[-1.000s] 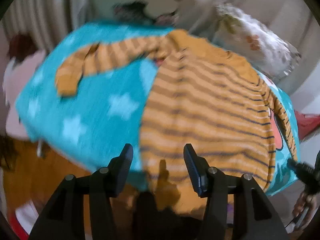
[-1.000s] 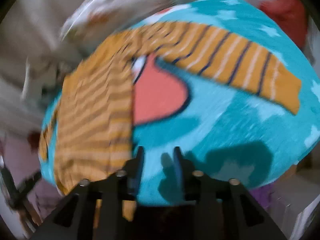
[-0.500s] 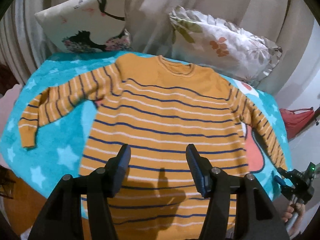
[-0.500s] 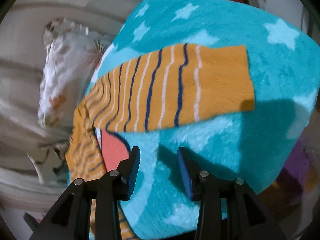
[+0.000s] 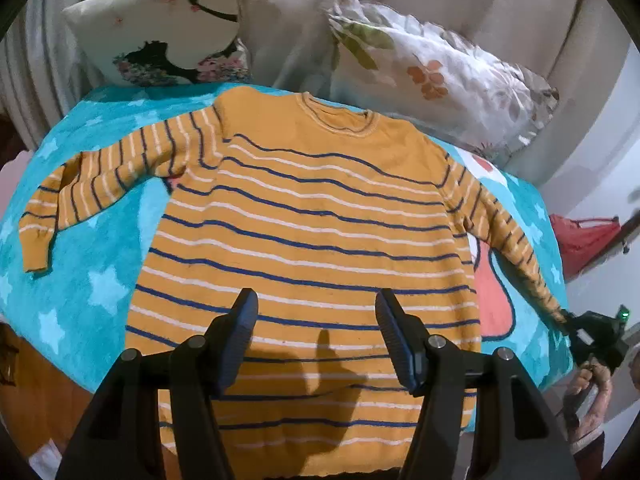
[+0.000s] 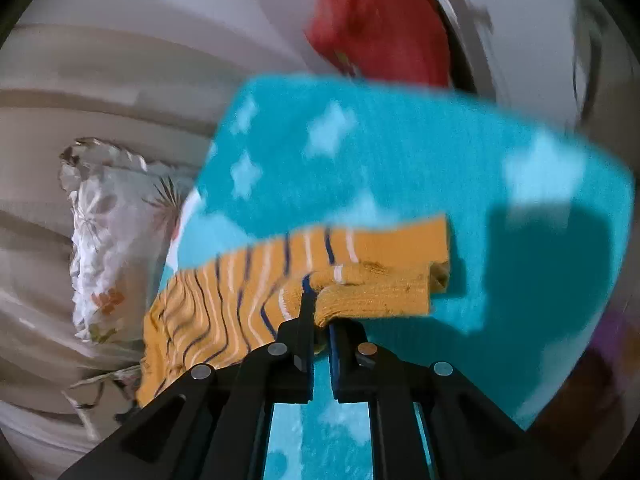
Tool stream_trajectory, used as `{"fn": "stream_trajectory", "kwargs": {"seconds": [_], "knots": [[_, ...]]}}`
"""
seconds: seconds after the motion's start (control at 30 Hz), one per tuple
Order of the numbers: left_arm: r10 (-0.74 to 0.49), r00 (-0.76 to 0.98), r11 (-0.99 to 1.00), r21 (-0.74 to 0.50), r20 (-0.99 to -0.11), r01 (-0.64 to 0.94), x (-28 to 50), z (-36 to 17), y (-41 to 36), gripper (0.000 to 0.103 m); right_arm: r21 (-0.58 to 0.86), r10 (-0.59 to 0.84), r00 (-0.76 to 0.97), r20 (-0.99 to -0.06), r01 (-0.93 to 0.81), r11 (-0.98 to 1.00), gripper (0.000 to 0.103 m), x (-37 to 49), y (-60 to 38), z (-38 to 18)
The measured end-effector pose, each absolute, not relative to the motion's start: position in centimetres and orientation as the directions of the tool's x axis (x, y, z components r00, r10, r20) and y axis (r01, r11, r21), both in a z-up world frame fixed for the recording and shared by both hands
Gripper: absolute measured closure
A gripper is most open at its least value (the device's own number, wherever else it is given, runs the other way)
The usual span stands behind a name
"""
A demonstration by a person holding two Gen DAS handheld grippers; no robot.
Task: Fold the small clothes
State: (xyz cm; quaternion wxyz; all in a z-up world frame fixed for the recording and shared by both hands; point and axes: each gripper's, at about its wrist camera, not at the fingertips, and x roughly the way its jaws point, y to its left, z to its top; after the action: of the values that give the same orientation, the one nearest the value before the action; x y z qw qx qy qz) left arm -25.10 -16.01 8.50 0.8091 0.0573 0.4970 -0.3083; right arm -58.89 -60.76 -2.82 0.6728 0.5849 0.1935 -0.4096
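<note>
From the left wrist, a yellow-orange sweater (image 5: 312, 232) with blue and white stripes lies flat on a bright blue blanket (image 5: 100, 280) with pale stars. The neck of the sweater points away, toward two pillows. One pillow (image 5: 160, 28) is white with dark and pink pictures on it. The other pillow (image 5: 436, 80) has leaves and orange flowers. The left sleeve (image 5: 104, 184) of the sweater is spread out to the side on the blanket. The other sleeve runs down the right side to the blanket's edge. The left gripper (image 5: 316, 328) hangs above the bottom part of the sweater. Its two fingers are apart and nothing is between them. It holds nothing. Far at the right edge, the right gripper (image 5: 592, 336) sits at the tip of the right sleeve, and a hand (image 5: 588, 392) holds it. A red thing (image 5: 584, 240) lies beyond the blanket.

From the right wrist, the picture is blurry. The right gripper (image 6: 320, 320) is squeezed tight on the cuff (image 6: 376, 292) of the sweater sleeve. The cuff is bunched up and folded over where the fingers pinch it. The rest of the sleeve (image 6: 208, 312) trails off to the left over the blue blanket (image 6: 400, 160). The flowery pillow (image 6: 108, 232) is at the left. The red thing (image 6: 376, 28) is at the top.
</note>
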Motion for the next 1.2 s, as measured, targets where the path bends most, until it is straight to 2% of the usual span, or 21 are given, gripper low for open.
{"fn": "stream_trajectory", "kwargs": {"seconds": [0.17,0.3,0.53,0.77,1.0,1.13,1.2], "knots": [[-0.437,0.32,0.815,-0.219,-0.841,0.537,-25.0,8.2,-15.1,0.043,0.559,-0.469,0.518,-0.715,0.827,0.06,0.097,-59.4,-63.8,2.9],[-0.425,0.313,0.822,-0.218,-0.85,0.526,-25.0,7.7,-14.2,0.043,0.491,-0.502,0.516,-0.694,0.849,0.194,0.097,-56.4,-65.2,6.9],[-0.429,0.291,0.831,-0.247,-0.855,0.499,-23.3,6.8,-12.6,0.043,0.426,-0.387,0.634,-0.67,0.754,0.5,0.097,-44.6,-60.9,10.8],[-0.415,0.306,0.846,-0.24,-0.857,0.476,-20.6,6.8,-9.4,0.04,0.413,-0.17,0.693,-0.7,0.588,0.695,0.097,-30.6,-52.7,9.6],[-0.394,0.297,0.868,-0.246,-0.87,0.431,-17.6,6.0,-5.5,0.04,0.334,-0.047,0.614,-0.788,0.491,0.805,0.097,-20.2,-45.1,4.8],[-0.389,0.291,0.873,-0.249,-0.874,0.42,-16.5,5.6,-4.2,0.04,0.345,0.058,0.545,-0.836,0.441,0.829,0.092,-16.8,-41.9,0.7],[-0.39,0.286,0.872,-0.251,-0.875,0.42,-16.1,5.5,-3.9,0.04,0.37,0.1,0.527,-0.844,0.436,0.82,0.079,-16.5,-41.1,-0.3]]}}
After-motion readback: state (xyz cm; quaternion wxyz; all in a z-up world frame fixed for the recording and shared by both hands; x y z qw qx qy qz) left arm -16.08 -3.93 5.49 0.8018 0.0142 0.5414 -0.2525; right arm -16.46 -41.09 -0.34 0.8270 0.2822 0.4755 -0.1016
